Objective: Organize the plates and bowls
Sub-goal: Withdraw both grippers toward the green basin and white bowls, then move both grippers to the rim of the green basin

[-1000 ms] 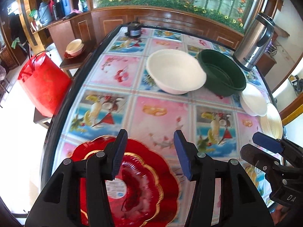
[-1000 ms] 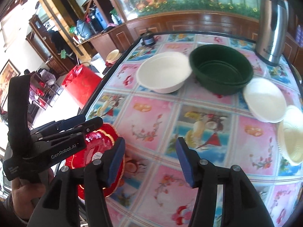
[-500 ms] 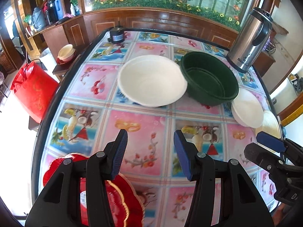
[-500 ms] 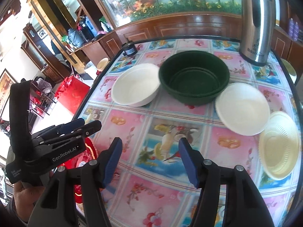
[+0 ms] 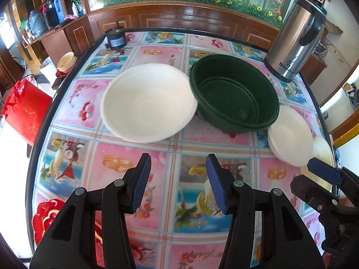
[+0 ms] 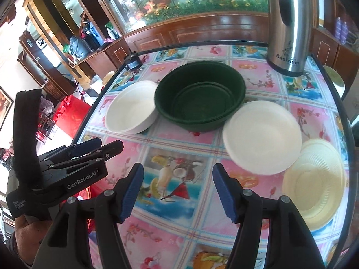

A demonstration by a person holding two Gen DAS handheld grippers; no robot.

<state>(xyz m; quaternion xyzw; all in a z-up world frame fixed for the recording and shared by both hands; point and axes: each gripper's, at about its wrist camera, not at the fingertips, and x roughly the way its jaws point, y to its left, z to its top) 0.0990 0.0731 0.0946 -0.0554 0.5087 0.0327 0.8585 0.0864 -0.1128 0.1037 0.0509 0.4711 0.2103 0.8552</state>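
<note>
A large white bowl (image 5: 148, 105) sits mid-table, touching a dark green bowl (image 5: 235, 92) with a second green bowl nested inside. A white plate (image 5: 290, 134) lies right of the green bowl, and a cream plate (image 6: 314, 186) lies near the right edge. A red and gold plate (image 5: 44, 219) lies at the near left corner. My left gripper (image 5: 177, 181) is open and empty above the table, short of the white bowl. My right gripper (image 6: 177, 190) is open and empty, in front of the white plate (image 6: 261, 134).
A steel thermos jug (image 5: 298, 38) stands at the far right of the table. A small black motor (image 5: 115, 38) sits at the far left corner. A red gift bag (image 5: 24, 109) stands on the floor left of the table (image 5: 134, 157). Wooden cabinets lie behind.
Both grippers have moved forward toward the bowls. The red plate has slid out from under my left gripper to the lower left corner. Both grippers stayed open.
</note>
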